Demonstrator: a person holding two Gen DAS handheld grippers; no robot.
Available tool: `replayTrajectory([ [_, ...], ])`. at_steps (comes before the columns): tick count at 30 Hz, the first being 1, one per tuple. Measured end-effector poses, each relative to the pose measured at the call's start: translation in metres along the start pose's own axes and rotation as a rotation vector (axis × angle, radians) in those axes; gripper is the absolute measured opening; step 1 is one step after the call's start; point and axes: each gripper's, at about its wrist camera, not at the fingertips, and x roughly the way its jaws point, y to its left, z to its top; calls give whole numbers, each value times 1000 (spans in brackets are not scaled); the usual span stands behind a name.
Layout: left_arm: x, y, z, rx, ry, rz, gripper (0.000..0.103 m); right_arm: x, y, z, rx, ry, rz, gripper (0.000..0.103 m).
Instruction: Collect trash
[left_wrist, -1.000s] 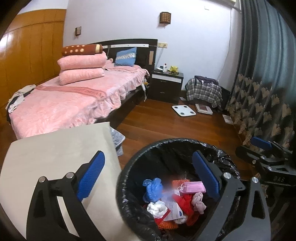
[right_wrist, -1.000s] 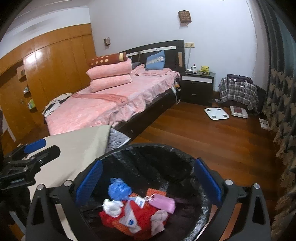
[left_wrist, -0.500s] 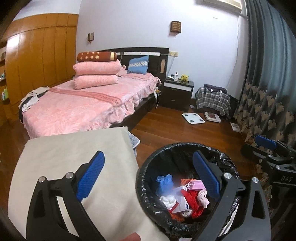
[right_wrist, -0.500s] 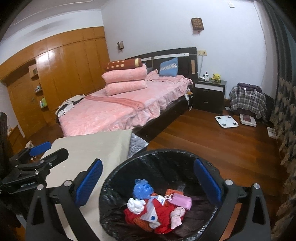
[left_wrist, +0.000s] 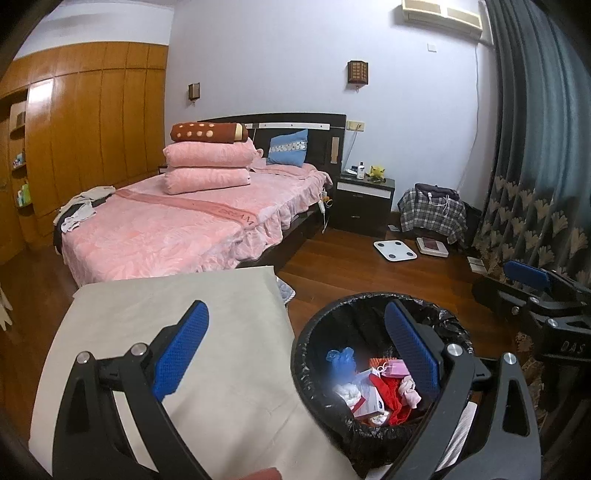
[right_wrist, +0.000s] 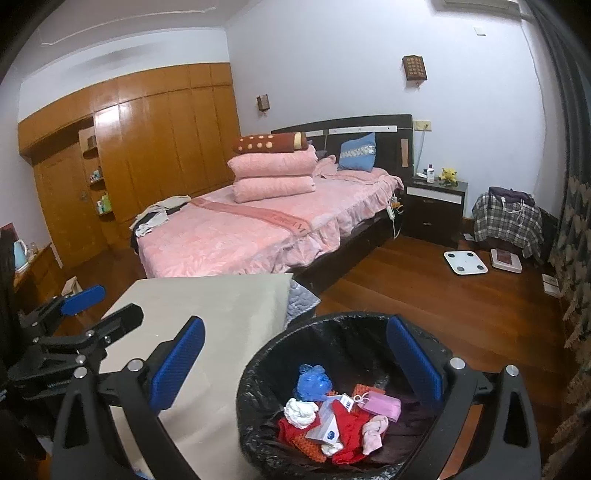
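Left gripper (left_wrist: 295, 347) and right gripper (right_wrist: 295, 363): jaws of both spread wide apart, holding nothing, above a beige-covered surface (left_wrist: 177, 325) and a black-lined trash bin (right_wrist: 343, 332). The bin stands on the wooden floor (right_wrist: 461, 314) against the surface's right edge and holds the trash (right_wrist: 332, 417): red, white, blue and pink scraps. Pink bed (right_wrist: 258, 229) beyond.

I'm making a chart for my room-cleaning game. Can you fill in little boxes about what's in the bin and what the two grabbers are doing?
bin: black-lined trash bin, beside the beige table
in the bin: blue bag, pink pouch, red cloth, white wad
left gripper: open, holding nothing
right gripper: open, holding nothing, above the bin
table top: bare
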Motion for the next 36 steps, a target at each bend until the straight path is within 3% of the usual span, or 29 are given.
replayTrajectory([
  [15,-29,9,-3,-15,-51,1,94,-16,24,0,-41,-24,8,97],
  [36,-33,8,-2,-10,-60,3,94,-18,26,-1,-45,-28,7,97],
])
